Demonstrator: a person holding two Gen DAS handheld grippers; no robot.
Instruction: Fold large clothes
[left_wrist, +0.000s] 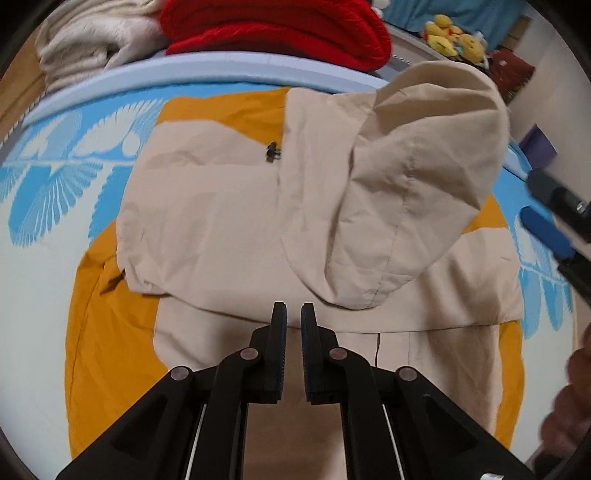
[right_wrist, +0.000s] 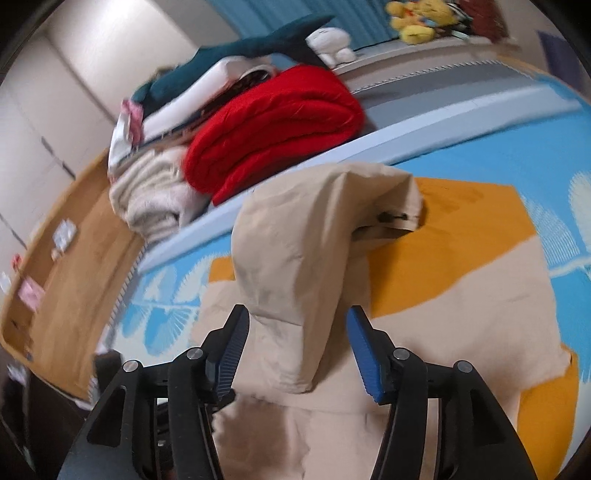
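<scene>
A beige and orange hooded jacket (left_wrist: 236, 206) lies spread on a blue patterned bedsheet (left_wrist: 55, 177). Its beige hood (left_wrist: 417, 192) stands puffed up over the jacket body. My left gripper (left_wrist: 293, 314) hovers just above the jacket below the hood, jaws nearly closed with a narrow gap and nothing between them. My right gripper (right_wrist: 297, 325) is open, with the hood (right_wrist: 306, 258) standing between and beyond its blue-padded fingers (right_wrist: 364, 350); the pads do not touch the cloth. The right gripper also shows at the right edge of the left wrist view (left_wrist: 550, 221).
A folded red blanket (right_wrist: 273, 125) and a cream fluffy blanket (right_wrist: 151, 199) are stacked at the far edge of the bed. Plush toys (right_wrist: 417, 18) sit further back. A wooden board (right_wrist: 66, 266) lies to the left.
</scene>
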